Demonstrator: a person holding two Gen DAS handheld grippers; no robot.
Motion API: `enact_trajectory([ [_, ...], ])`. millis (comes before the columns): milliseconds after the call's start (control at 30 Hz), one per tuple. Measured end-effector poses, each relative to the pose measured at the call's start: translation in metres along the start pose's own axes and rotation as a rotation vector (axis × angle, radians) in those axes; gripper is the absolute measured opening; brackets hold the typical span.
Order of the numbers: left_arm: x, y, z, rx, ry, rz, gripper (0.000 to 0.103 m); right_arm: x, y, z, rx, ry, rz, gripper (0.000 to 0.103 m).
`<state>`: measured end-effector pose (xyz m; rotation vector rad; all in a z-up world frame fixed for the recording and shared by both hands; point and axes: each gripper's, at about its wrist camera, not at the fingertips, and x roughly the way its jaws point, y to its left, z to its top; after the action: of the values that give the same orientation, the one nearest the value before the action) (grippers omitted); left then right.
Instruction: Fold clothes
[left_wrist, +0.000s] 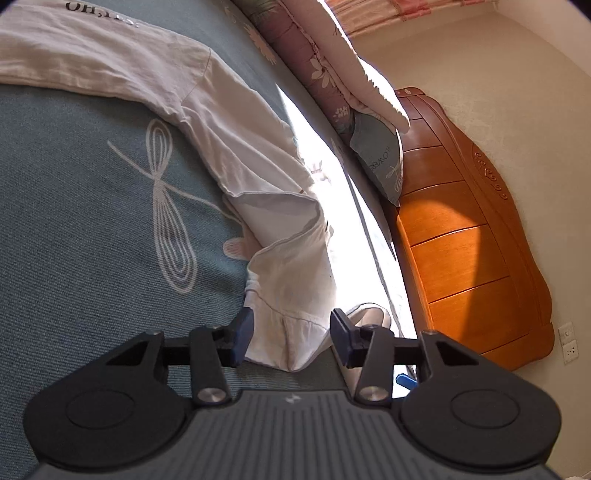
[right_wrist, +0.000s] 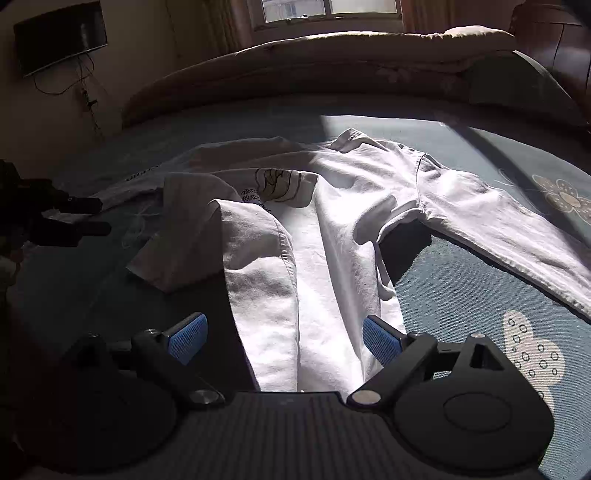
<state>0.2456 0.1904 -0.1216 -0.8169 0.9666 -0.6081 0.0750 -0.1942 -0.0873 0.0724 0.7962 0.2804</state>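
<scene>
A white long-sleeved shirt (right_wrist: 332, 221) lies spread on the blue-grey bedspread (right_wrist: 461, 295), with one sleeve stretched to the right and part of the body folded over at the left. In the right wrist view my right gripper (right_wrist: 284, 339) is open, its blue pads (right_wrist: 188, 338) on either side of the shirt's near edge. My left gripper (left_wrist: 291, 332) is also open, low over the bedspread (left_wrist: 74, 184). The cuff end of a shirt sleeve (left_wrist: 288, 295) lies between its fingers. That left gripper (right_wrist: 99, 216) shows dark at the far left of the right wrist view.
A wooden headboard (left_wrist: 461, 240) and pillows (left_wrist: 376, 155) border the bed on one side. A rolled quilt (right_wrist: 332, 66) lies along the far edge under a window (right_wrist: 328, 11). A dark screen (right_wrist: 61, 37) hangs on the wall. Strong sunlight crosses the bed.
</scene>
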Motion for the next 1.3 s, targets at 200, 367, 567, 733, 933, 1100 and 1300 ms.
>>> enact_trajectory([
  [200, 0.025, 0.020, 0.010, -0.057, 0.024, -0.051, 0.043, -0.004, -0.001, -0.008, 0.005, 0.017, -0.020, 0.094],
  [367, 0.057, 0.002, 0.029, 0.029, 0.088, -0.032, 0.043, 0.004, 0.001, -0.008, 0.006, 0.038, -0.028, 0.094],
  [567, 0.060, 0.002, 0.025, -0.025, 0.132, -0.068, 0.043, 0.005, 0.013, -0.004, -0.052, 0.034, -0.021, 0.094],
  [733, 0.052, 0.009, 0.005, -0.049, 0.171, -0.075, 0.025, 0.006, 0.007, -0.008, -0.036, 0.045, -0.020, 0.094],
  [933, 0.073, 0.010, 0.011, -0.073, 0.172, -0.024, 0.009, 0.011, 0.006, -0.010, -0.024, 0.054, -0.018, 0.094],
  [1100, 0.066, 0.005, 0.002, -0.089, 0.128, -0.020, 0.007, 0.005, 0.009, -0.013, -0.038, 0.048, -0.027, 0.094],
  [1300, 0.047, -0.011, -0.014, -0.065, 0.101, -0.037, 0.002, 0.001, 0.007, -0.012, -0.035, 0.037, -0.033, 0.094],
])
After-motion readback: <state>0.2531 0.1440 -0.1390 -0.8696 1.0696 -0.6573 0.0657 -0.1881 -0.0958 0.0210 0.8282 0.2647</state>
